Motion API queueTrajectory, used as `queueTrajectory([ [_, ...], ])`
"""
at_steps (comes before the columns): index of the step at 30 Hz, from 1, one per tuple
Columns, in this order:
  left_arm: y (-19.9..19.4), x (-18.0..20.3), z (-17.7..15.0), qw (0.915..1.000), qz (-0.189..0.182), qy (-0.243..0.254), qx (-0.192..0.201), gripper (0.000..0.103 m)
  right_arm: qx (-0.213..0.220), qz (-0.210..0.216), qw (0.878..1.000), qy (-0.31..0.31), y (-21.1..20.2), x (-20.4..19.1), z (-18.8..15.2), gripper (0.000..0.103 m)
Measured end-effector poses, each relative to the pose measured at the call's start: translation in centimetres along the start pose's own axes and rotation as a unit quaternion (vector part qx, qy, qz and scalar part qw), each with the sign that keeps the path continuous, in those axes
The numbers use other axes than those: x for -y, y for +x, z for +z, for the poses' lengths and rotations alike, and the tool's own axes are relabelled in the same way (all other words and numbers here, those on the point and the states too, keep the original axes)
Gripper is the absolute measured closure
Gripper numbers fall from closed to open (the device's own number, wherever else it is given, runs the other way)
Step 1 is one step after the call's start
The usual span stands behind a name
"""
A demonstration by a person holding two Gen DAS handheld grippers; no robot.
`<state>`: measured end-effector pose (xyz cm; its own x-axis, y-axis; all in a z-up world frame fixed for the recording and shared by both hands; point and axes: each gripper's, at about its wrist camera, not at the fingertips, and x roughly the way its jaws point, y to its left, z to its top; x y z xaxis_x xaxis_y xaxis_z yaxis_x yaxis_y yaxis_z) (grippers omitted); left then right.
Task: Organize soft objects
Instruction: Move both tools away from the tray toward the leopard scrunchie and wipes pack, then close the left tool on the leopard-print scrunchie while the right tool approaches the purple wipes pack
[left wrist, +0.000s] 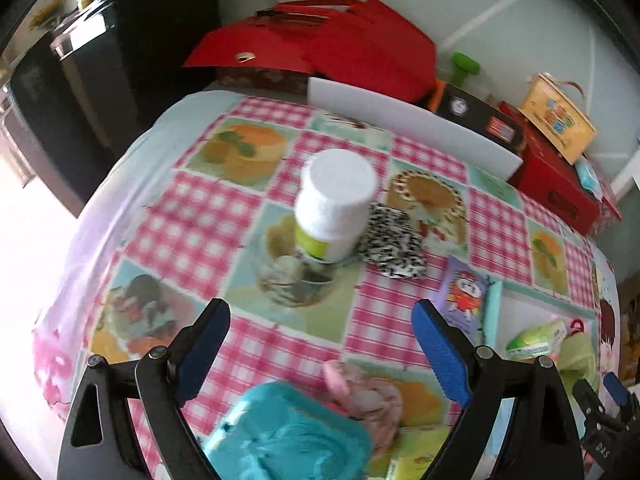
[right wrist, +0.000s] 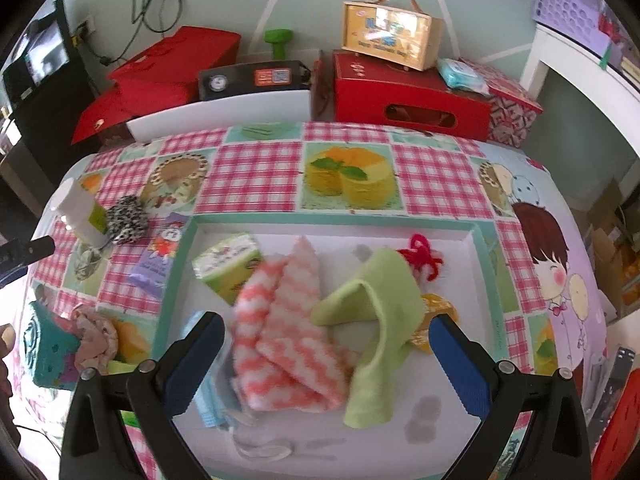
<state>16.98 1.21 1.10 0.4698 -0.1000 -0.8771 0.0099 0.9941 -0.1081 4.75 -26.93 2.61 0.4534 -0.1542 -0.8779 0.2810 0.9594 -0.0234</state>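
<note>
Left gripper (left wrist: 320,344) fingers wide and empty, white bottle (left wrist: 334,204) at 12 o'clock, right gripper (right wrist: 326,364) wide over pink-white cloth (right wrist: 286,336), green cloth (right wrist: 376,312) at 1 o'clock, tray rim (right wrist: 332,218) beyond.

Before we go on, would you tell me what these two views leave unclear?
- Teal cloth: left wrist view, blurred, cut off by the bottom edge and the left gripper.
- White bottle label: blurred in both views.
- Mask in the tray: right wrist view, partly hidden behind the right gripper and the pink cloth.
</note>
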Motion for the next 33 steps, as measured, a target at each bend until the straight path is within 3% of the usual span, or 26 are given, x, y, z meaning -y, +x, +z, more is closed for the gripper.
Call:
queueTrajectory([
  [10, 0.3, -0.4, -0.6, 0.9998, 0.012, 0.004, -0.013, 0.011, -0.005, 0.034, 0.998, -0.051, 0.1, -4.5, -0.4, 0.000],
  [18, 0.8, -1.0, -1.2, 0.9996, 0.011, -0.003, -0.027, 0.011, -0.013, 0.054, 0.997, -0.063, 0.7, -5.8, -0.8, 0.000],
  [29, 1.7, -1.3, -0.8, 0.9991, -0.013, -0.016, -0.038, 0.011, -0.012, 0.109, 0.992, -0.068, 1.6, -7.9, -0.9, 0.000],
  [33, 2.2, -0.8, -0.1, 0.9989, -0.022, -0.015, -0.039, 0.011, 0.008, 0.109, 0.991, -0.083, 1.6, -9.1, -0.3, 0.000],
])
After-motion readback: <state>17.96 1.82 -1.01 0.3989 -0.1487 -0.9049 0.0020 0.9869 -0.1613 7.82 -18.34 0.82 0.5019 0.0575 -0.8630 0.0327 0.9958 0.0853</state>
